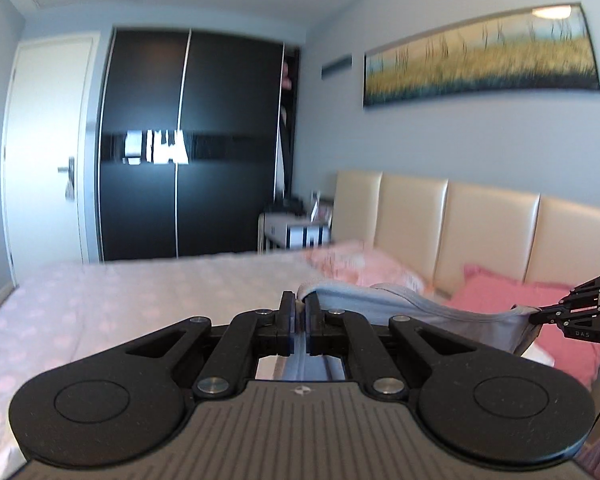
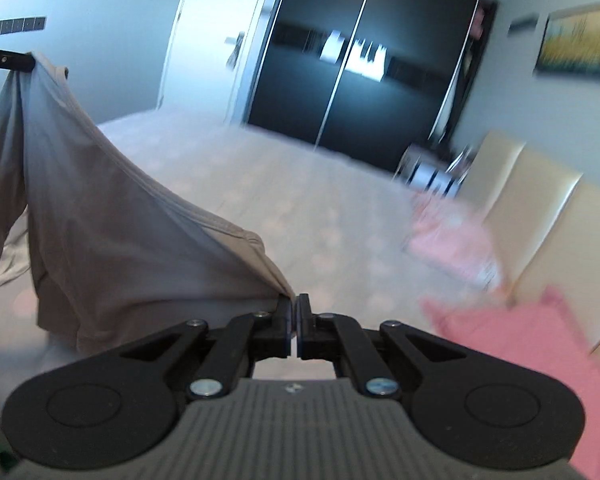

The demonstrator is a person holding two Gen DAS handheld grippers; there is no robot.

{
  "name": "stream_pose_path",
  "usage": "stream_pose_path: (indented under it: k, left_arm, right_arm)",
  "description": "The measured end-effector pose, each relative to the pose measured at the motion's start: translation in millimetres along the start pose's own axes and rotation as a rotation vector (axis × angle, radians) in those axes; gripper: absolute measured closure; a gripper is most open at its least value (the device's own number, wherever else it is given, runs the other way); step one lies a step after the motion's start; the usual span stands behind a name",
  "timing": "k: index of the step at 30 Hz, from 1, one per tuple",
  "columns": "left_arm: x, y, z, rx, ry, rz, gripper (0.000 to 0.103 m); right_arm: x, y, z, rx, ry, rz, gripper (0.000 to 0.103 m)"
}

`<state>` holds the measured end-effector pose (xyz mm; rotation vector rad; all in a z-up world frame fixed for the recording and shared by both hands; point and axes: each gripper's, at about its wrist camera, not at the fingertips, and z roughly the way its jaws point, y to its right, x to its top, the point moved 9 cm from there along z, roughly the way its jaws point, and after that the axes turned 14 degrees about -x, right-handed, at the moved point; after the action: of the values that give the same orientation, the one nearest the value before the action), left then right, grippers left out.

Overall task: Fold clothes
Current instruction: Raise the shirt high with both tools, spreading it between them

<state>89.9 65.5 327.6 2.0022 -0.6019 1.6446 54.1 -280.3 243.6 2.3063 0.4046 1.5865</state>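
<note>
1. Folding looks to be at its opening step: the grey garment (image 2: pixel 112 208) hangs in the air between the two tools, lifted above the bed (image 1: pixel 148 292), and no fold is visible in it yet.
2. Left tool (image 1: pixel 299 316): its jaws stand nearly together, pinching a hemmed edge of the grey cloth, which runs from there towards the other tool at the right edge of the left wrist view.
3. Right tool (image 2: pixel 295 320): its jaws are likewise almost closed, with a corner of the same cloth caught at the tips; from there the fabric rises up and to the left to the far tool at the top left of the right wrist view.
4. Between the two grips the seamed edge sags in a curve rather than lying taut, and the rest of the cloth drapes down towards the bed. Whether its lowest part touches the sheet I cannot tell.
5. Done so far, by my judgement: the garment is picked up at two points.
6. Left to do: spread it, lay it flat on the bed, make the folds, and set it down tidy.
7. Pink pillows (image 1: pixel 512 308) lie by the padded headboard (image 1: pixel 480 224), apart from the cloth.
</note>
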Motion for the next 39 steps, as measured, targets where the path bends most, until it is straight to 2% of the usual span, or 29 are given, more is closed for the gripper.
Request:
stream_pose_path:
  k: [5, 9, 12, 16, 23, 27, 34, 39]
  left_arm:
    - [48.3, 32.5, -33.0, 0.030, 0.164, 0.080, 0.101]
    - [73.3, 45.4, -65.9, 0.063, 0.269, 0.101, 0.101]
    - [82.6, 54.4, -89.0, 0.082, 0.308, 0.106, 0.101]
    - [82.8, 68.7, -102.8, 0.106, 0.276, 0.119, 0.101]
    - [81.6, 93.8, -125.0, 0.134, 0.257, 0.173, 0.101]
    - [73.9, 87.5, -133.5, 0.157, 0.235, 0.147, 0.101]
    - [29.7, 106.5, -162.1, 0.156, 0.174, 0.176, 0.101]
    - [26.1, 112.9, -166.5, 0.161, 0.156, 0.194, 0.101]
  right_arm:
    - [53.3, 34.4, -42.4, -0.135, 0.160, 0.020, 0.101]
    - [73.7, 30.9, -70.5, -0.136, 0.223, 0.013, 0.101]
    - [84.3, 23.6, -90.6, -0.134, 0.272, 0.012, 0.101]
    - [98.6, 25.9, -111.7, -0.162, 0.335, 0.051, 0.101]
    - [124.5, 63.2, -170.1, -0.279, 0.499, 0.142, 0.101]
    - [129.0, 53.2, -189.8, -0.265, 0.522, 0.097, 0.101]
    - [95.5, 47.1, -209.8, -0.223, 0.490, 0.093, 0.100]
    - [80.8, 41.7, -228.6, -0.215, 0.488, 0.075, 0.100]
